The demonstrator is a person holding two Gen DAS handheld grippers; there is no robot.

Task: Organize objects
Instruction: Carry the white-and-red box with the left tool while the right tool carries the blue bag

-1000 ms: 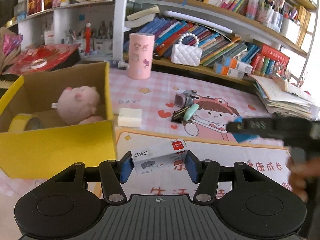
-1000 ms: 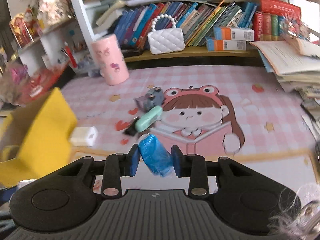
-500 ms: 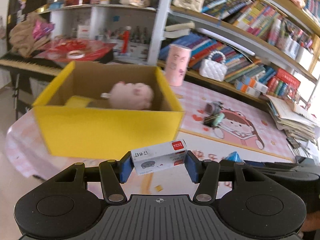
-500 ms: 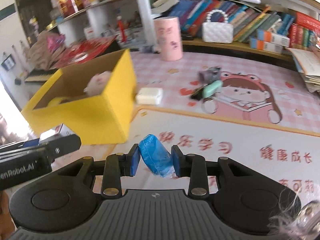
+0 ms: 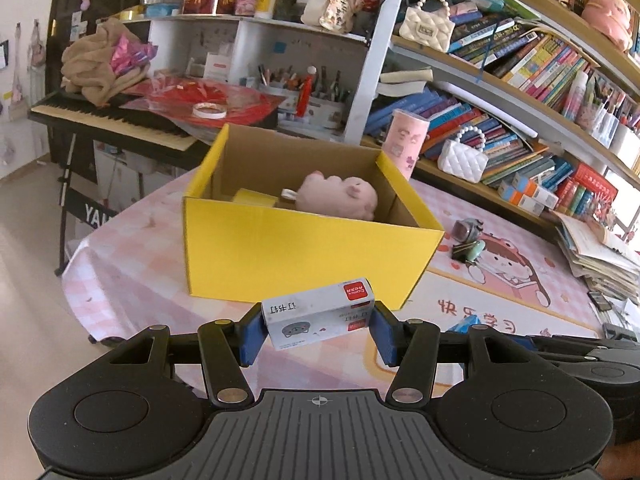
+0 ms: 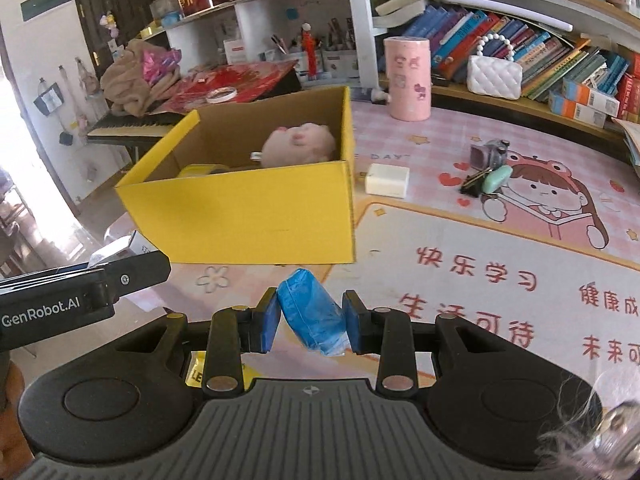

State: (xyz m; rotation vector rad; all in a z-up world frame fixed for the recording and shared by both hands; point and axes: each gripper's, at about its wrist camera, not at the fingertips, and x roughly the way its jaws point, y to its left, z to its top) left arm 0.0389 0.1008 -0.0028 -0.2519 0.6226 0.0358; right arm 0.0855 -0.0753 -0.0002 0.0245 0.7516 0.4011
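Left claw: your left claw (image 5: 318, 332) is clamped on a small white staple box (image 5: 320, 317), held in the air in front of the yellow box's near wall.
Right claw: your right claw (image 6: 311, 322) pinches a blue plastic packet (image 6: 312, 316), also lifted off the bench (image 6: 460, 280), in front of the yellow box's near right corner.
Yellow box: the open yellow cardboard box (image 6: 256, 208) stands on the bench; a pink plush pig (image 6: 300, 144) and a yellow tape roll (image 6: 200, 169) lie inside it.
White block: a white rectangular block (image 6: 387, 180) lies just right of the yellow box.
Keys: a key bunch with a mint tag (image 6: 486, 178) lies farther right of the yellow box, beyond the white block.
Pink canister: a pink canister (image 6: 407, 78) stands upright behind the yellow box's right side.
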